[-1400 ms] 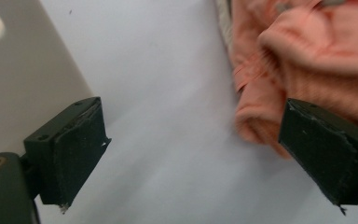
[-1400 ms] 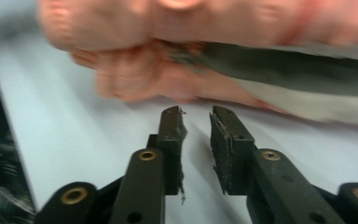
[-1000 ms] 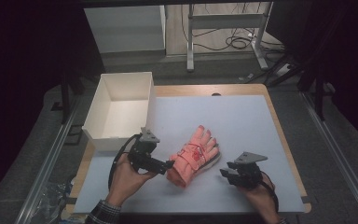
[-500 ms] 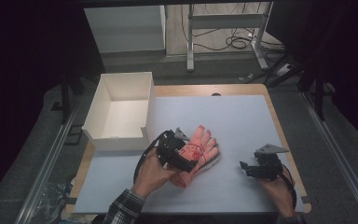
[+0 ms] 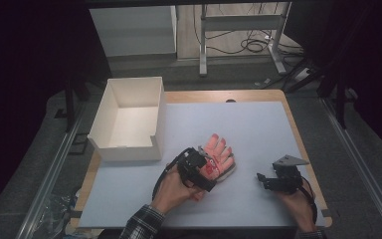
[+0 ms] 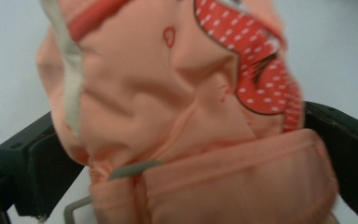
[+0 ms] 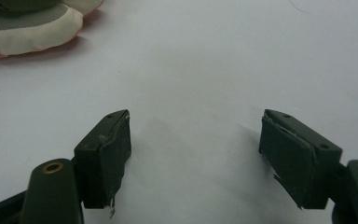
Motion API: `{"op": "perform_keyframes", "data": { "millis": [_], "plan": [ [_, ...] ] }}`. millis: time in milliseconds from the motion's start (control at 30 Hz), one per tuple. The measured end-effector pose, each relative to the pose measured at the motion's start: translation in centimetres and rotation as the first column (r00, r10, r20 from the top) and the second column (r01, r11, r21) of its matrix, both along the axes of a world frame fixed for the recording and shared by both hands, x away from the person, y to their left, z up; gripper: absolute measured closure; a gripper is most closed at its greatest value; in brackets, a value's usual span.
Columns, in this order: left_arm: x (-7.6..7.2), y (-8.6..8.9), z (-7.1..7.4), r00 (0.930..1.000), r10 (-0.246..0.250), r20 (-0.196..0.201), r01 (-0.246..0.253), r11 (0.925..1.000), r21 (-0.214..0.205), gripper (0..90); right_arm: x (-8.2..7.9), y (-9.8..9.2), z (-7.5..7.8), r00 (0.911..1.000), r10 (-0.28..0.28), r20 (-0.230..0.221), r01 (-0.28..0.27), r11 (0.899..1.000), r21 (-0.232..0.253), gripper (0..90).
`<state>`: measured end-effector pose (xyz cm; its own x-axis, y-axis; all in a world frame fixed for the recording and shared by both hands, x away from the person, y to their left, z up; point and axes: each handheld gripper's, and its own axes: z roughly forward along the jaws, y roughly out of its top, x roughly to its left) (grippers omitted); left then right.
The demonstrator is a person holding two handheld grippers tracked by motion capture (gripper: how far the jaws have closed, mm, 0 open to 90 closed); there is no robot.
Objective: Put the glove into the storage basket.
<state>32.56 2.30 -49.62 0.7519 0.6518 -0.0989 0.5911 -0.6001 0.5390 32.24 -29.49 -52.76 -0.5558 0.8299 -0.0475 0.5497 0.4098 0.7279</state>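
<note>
A peach glove with a red dotted patch lies fingers away from me on the pale mat. My left gripper comes at its wrist end from the lower left. In the left gripper view the glove bulges between the two black jaws of my left gripper, which stand wide and have just been opening. My right gripper rests on the mat to the glove's right, apart from it. Its jaws have just been opening with nothing between them; the glove's pale edge lies far off at the upper left.
An open white box stands at the mat's back left corner, just left of the glove. The wooden table edge borders the mat on the right. Bare mat stretches behind and to the right of the glove.
My left gripper moved right, from beside the glove onto its wrist end. My right gripper drew away to the right, off the glove, and its jaws spread.
</note>
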Motion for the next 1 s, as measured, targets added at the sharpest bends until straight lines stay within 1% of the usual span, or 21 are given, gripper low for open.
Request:
{"op": "perform_keyframes", "data": {
  "millis": [67, 100, 133, 167, 267, 300, 333, 367, 400, 433, 500, 633, 800, 867, 933, 967, 1000],
  "plan": [
    [0.0, 0.0, -0.4, 1.0000, 0.003, -0.005, -0.003, 1.0000, 0.005, 0.0, 0.0, 0.0, 0.0, 1.0000, 0.001, 0.001, -0.001, 1.000, -0.001, 25.3],
    [0.0, 0.0, -0.6, 1.0000, 0.004, -0.002, -0.004, 0.9998, 0.021, 0.0, 0.0, 0.0, 0.0, 1.0000, 0.001, 0.001, -0.001, 1.000, -0.001, 25.2],
    [0.0, 0.0, -0.6, 1.0000, 0.004, -0.002, -0.004, 0.9998, 0.021, 0.0, 0.0, 0.0, 0.0, 1.0000, 0.001, 0.002, -0.001, 1.000, -0.001, 25.2],
    [0.0, -0.2, -1.1, 1.0000, 0.006, 0.002, -0.006, 0.9992, 0.040, 0.0, 0.0, 0.0, 0.0, 1.0000, 0.001, 0.002, -0.001, 1.000, -0.001, 25.2],
    [0.0, -0.2, -1.7, 0.9998, 0.018, -0.001, -0.018, 0.9988, 0.045, 0.0, 0.0, 0.0, 0.0, 1.0000, 0.001, 0.003, -0.001, 1.000, -0.001, 25.2],
    [0.0, -0.2, -1.7, 0.9998, 0.018, -0.001, -0.018, 0.9988, 0.045, 0.0, 0.0, 0.0, 0.0, 1.0000, 0.001, 0.003, -0.001, 1.000, -0.001, 25.2],
    [0.0, -0.1, -2.0, 0.9998, 0.018, -0.008, -0.018, 0.9986, 0.049, 0.0, 0.0, 0.0, 0.0, 1.0000, 0.001, 0.003, -0.001, 1.000, -0.001, 25.2],
    [0.1, -0.1, -2.6, 0.9987, 0.018, -0.047, -0.016, 0.9989, 0.045, 2.0, 0.0, 0.0, 0.0, 1.0000, 0.001, 0.003, -0.001, 1.000, -0.001, 25.2],
    [0.1, -0.1, -2.7, 0.9987, 0.019, -0.047, -0.016, 0.9985, 0.051, 2.7, 0.0, 0.0, -0.1, 1.0000, 0.001, 0.003, -0.001, 1.000, -0.001, 25.2],
    [-0.1, -0.2, -2.8, 0.9992, 0.022, -0.032, -0.020, 0.9977, 0.065, 3.0, 0.0, 0.0, -0.1, 1.0000, 0.001, 0.003, -0.001, 1.000, -0.001, 25.2],
    [-0.4, -0.6, -2.7, 0.9993, 0.029, -0.022, -0.027, 0.9947, 0.099, 4.5, 0.0, 0.0, -0.1, 1.0000, 0.000, 0.002, 0.000, 1.000, -0.001, 25.1],
    [-0.5, -1.0, -2.3, 0.9986, 0.036, -0.040, -0.031, 0.9918, 0.124, 11.0, 0.0, 0.1, -0.1, 1.0000, -0.001, 0.004, 0.001, 1.000, -0.002, 25.1],
    [-0.8, -1.1, -1.8, 0.9985, 0.028, -0.048, -0.022, 0.9921, 0.124, 28.5, -0.1, 0.1, -0.1, 1.0000, -0.001, 0.007, 0.001, 1.000, -0.004, 25.1],
    [-0.8, -0.9, -1.6, 0.9984, 0.020, -0.053, -0.014, 0.9941, 0.108, 34.3, -0.1, 0.0, -0.1, 1.0000, 0.000, 0.007, 0.000, 1.000, -0.003, 25.1],
    [-0.7, -0.5, -1.5, 0.9979, 0.014, -0.063, -0.009, 0.9968, 0.080, 39.0, -0.1, 0.0, -0.2, 1.0000, 0.000, 0.009, 0.000, 1.000, -0.003, 25.0],
    [-0.7, -0.5, -1.5, 0.9979, 0.014, -0.063, -0.009, 0.9968, 0.080, 41.3, -0.1, 0.0, -0.2, 1.0000, 0.000, 0.010, 0.000, 1.000, -0.003, 25.0],
    [-0.5, -0.3, -1.5, 0.9972, 0.014, -0.073, -0.010, 0.9985, 0.054, 43.0, -0.1, 0.0, -0.2, 0.9999, 0.000, 0.010, 0.000, 1.000, -0.002, 25.0]
  ]
}}
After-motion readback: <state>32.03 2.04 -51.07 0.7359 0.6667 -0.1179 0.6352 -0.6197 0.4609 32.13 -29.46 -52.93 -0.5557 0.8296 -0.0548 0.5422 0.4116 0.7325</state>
